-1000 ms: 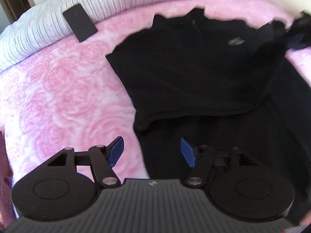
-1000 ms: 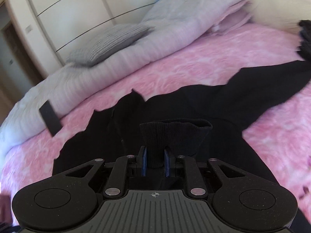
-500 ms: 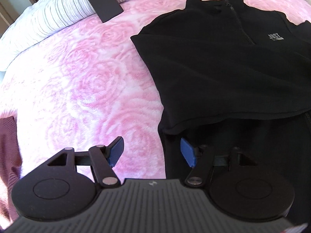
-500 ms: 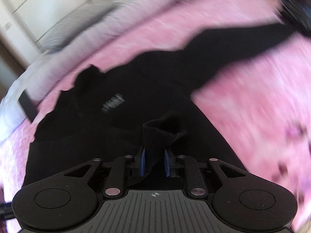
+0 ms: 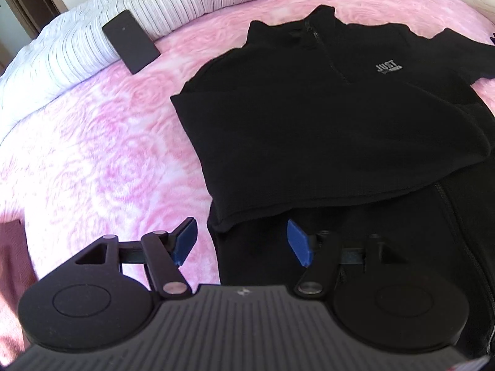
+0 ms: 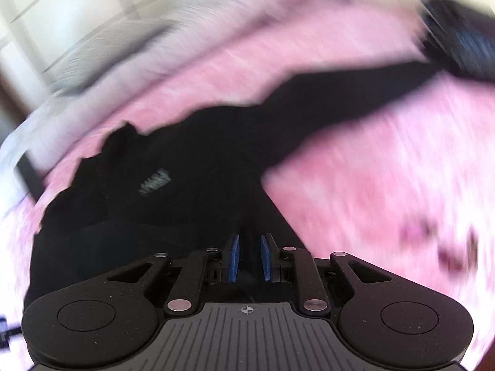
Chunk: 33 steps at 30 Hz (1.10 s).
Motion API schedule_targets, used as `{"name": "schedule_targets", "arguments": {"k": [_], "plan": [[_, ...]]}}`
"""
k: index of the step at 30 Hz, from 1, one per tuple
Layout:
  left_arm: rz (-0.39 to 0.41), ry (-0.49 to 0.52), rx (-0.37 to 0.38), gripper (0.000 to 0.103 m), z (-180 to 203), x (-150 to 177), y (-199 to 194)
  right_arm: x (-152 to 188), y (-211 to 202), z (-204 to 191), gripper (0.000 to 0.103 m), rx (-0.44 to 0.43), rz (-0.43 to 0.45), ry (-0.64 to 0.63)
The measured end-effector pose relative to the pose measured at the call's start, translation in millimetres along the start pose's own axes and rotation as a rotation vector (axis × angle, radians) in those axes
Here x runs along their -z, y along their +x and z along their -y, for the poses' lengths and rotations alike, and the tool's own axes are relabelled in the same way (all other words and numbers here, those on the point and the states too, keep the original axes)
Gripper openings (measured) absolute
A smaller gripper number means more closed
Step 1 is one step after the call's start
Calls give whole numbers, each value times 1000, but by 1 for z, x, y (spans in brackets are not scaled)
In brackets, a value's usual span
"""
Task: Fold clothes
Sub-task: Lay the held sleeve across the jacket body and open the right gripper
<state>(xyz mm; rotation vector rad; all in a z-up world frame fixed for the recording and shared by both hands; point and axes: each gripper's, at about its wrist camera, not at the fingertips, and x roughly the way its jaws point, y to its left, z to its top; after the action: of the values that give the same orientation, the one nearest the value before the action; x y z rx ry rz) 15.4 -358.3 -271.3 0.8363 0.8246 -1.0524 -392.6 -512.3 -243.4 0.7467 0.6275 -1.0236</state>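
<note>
1. While the black fleece zip-neck pullover (image 5: 309, 117) lies spread on the pink rose-patterned bedspread (image 5: 102, 154), its near side is folded over so that a straight folded edge crosses the garment above the left gripper (image 5: 241, 241).
2. Small grey lettering (image 5: 388, 67) sits on the pullover's chest, beside the short neck zip (image 5: 324, 49), and the collar points toward the striped white-and-grey duvet (image 5: 154, 9) bunched along the far side of the bed.
3. One black sleeve (image 6: 355, 105) stretches out flat across the bedspread toward the upper right of the right wrist view, where it meets a dark blurred heap (image 6: 461, 46) that cannot be made out.
4. On the left gripper, the blue-padded fingers (image 5: 185, 239) are spread wide and released, with nothing between them; one hangs over the pink bedspread and the other over the black fabric, with the pullover's near corner below the gap.
5. On the right gripper (image 6: 249, 259), the fingers (image 6: 232, 258) are parting with only a narrow gap; the space between them looks dark, and no cloth is pinched there, while black fabric lies just beyond the tips.
6. A flat black rectangular phone-like slab (image 5: 130, 40) rests at the seam of duvet and bedspread, well apart from the pullover.
7. A dull reddish cloth (image 5: 12, 256) shows at the left edge of the left wrist view.
8. The right wrist view is heavily blurred.
</note>
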Motion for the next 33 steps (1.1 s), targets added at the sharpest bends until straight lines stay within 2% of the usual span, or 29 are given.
{"name": "schedule_targets", "arguments": {"k": [1,2,3,7,10,12,14,16,17,18,20,21,22,27,29,33], "plan": [[7,-21,4,60,-4,-1,3,-6,3,-8,60,-28,-1,-60],[8,-49,12,60,-10,-2,7,-11,8,-16,68,-54,-9,-114],[10,-76,19,60,-17,-3,11,-17,14,-25,70,-80,-23,-163],[44,-182,41,60,-43,-8,19,-38,56,-66,70,-224,-132,-387],[63,-223,95,60,-54,-10,29,-46,91,-98,70,-309,-207,-573],[45,-238,138,59,-60,-11,45,-51,114,-117,70,-357,-254,-668],[-1,-252,175,54,-63,-9,66,-51,135,-134,70,-405,-295,-733],[-49,-257,188,47,-62,-2,83,-51,155,-149,69,-451,-342,-774],[-59,-252,187,47,-62,1,89,-48,164,-155,69,-467,-371,-798],[-55,-249,187,47,-61,3,91,-44,173,-159,61,-475,-404,-828],[-46,-247,184,48,-60,7,92,-44,188,-169,16,-481,-472,-891],[-44,-250,181,48,-61,7,91,-47,190,-175,11,-469,-486,-915],[-41,-254,179,48,-61,7,89,-51,190,-179,0,-470,-485,-934],[-40,-246,180,51,-56,9,96,-69,188,-188,0,-476,-421,-978],[-40,-234,176,52,-55,9,99,-65,194,-185,1,-467,-440,-1002],[-40,-211,162,52,-55,5,92,-67,185,-164,2,-420,-408,-906]]}}
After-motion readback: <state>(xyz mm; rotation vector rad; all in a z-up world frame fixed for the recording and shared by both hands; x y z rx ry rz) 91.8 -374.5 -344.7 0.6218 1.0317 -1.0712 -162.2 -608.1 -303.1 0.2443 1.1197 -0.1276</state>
